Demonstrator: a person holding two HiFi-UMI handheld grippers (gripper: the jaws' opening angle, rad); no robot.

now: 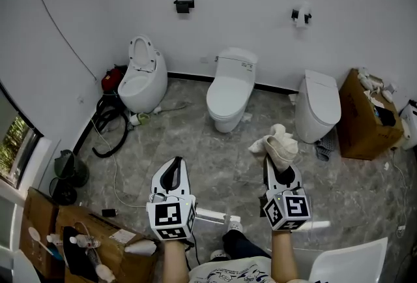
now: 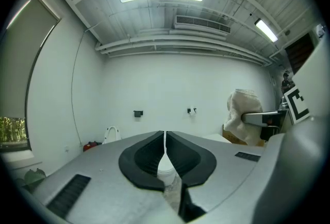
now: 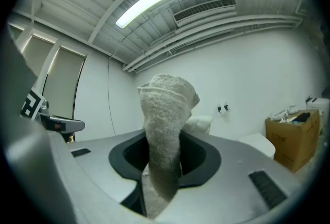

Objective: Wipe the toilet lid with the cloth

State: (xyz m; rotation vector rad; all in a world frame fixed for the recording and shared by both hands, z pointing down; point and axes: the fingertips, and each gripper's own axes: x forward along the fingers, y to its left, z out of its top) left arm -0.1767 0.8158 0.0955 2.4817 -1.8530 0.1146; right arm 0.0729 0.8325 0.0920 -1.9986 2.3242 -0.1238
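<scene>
The right gripper (image 1: 270,163) had its jaws clenched on the cloth (image 1: 276,144), a pale towelling bundle that rose out of the jaws and folded over at its top. It was held in the air on the near side of the middle toilet (image 1: 230,89), a little to that toilet's right and well apart from it. The lid (image 1: 233,81) of the middle toilet lay closed, and nothing touched it.

The left gripper (image 1: 175,163) hung on the near side of the same toilet, a little to its left. Its jaws were pressed together with nothing between them.

To the left of the middle toilet stood a rounder toilet (image 1: 139,79) with its seat lid raised. To the right stood a third toilet (image 1: 318,104), its lid down, and farther right again an open cardboard box (image 1: 362,120). All of them rested on a grey marbled floor (image 1: 215,158). Dark hose (image 1: 108,130) lay looped on it left of the rounder toilet.
</scene>
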